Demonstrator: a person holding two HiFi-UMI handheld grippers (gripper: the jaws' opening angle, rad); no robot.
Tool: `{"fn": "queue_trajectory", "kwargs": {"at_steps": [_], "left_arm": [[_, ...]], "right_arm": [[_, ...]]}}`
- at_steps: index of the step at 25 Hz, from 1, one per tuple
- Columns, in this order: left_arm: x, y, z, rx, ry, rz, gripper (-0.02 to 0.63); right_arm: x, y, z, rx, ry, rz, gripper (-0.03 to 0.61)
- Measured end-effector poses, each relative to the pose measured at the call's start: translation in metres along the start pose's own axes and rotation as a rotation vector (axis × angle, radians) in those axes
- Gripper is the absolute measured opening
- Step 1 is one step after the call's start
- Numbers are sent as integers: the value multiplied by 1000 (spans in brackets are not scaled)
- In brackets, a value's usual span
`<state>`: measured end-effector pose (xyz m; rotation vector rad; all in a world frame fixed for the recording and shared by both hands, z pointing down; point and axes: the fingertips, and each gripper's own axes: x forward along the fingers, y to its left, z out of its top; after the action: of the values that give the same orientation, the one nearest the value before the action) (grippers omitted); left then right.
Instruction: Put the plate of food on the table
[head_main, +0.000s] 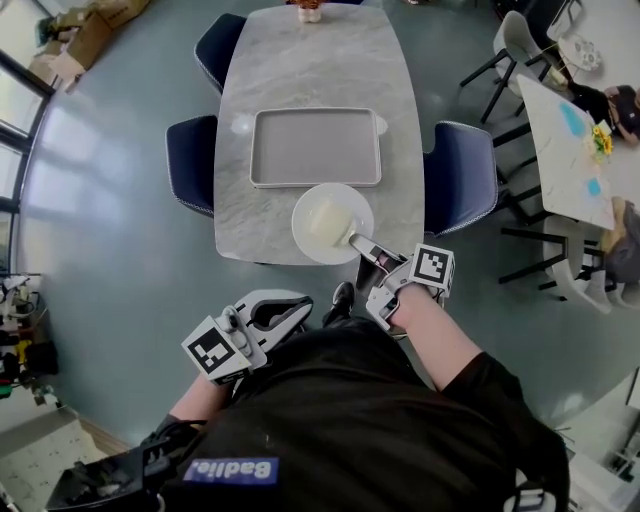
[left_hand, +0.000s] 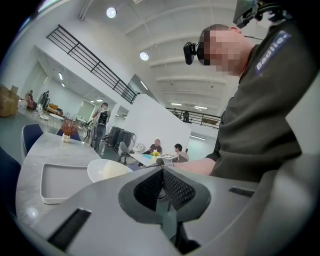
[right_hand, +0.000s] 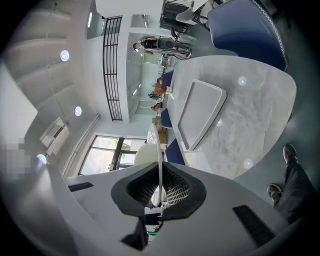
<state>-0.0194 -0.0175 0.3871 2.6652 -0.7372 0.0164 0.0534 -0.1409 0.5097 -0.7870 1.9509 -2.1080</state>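
Right tool (head_main: 359, 243) is pinching plate (head_main: 325, 238) rim; left tool (left_hand: 162, 194) is idling, pressed together. Releasing this near tabletop (head_main: 320, 70) edge is risking tipping.

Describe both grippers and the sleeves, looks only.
The left gripper and right gripper are light grey moulded plastic with black mesh pads. Each carries a white cube with a black square marker. The person wears a black short-sleeved top.

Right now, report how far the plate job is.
Done: the right gripper is clamped on the rim of the round white plate, pale food block aboard. In hand: it hangs over the near edge of the grey marble table; contact unclear. To do: set down, release. The left gripper is shut, empty.
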Motion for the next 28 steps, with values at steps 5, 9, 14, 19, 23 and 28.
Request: {"fn": "queue_trajectory", "kwargs": {"at_steps": [5,9,14,19,23,28], "left_arm": [[0,-5,3,5,-6,37,8],[2,-13,3,12,-12,70,8],[18,-2,6,16,-17,102,8],[40,33,15,-10,-17,109,8],[36,40,16,-18,-15,95,8],[33,55,19,-28,-16,57,8]], "right_arm": [[5,4,0,-11,33,12,25],[8,2,-1,-18,62,20,25],[19,-4,20,-17,81,23,25],[49,-16,65,-10,66,-13,25],[65,-19,70,-12,48,-29,25],[88,-27,80,0,12,-54,25]]}}
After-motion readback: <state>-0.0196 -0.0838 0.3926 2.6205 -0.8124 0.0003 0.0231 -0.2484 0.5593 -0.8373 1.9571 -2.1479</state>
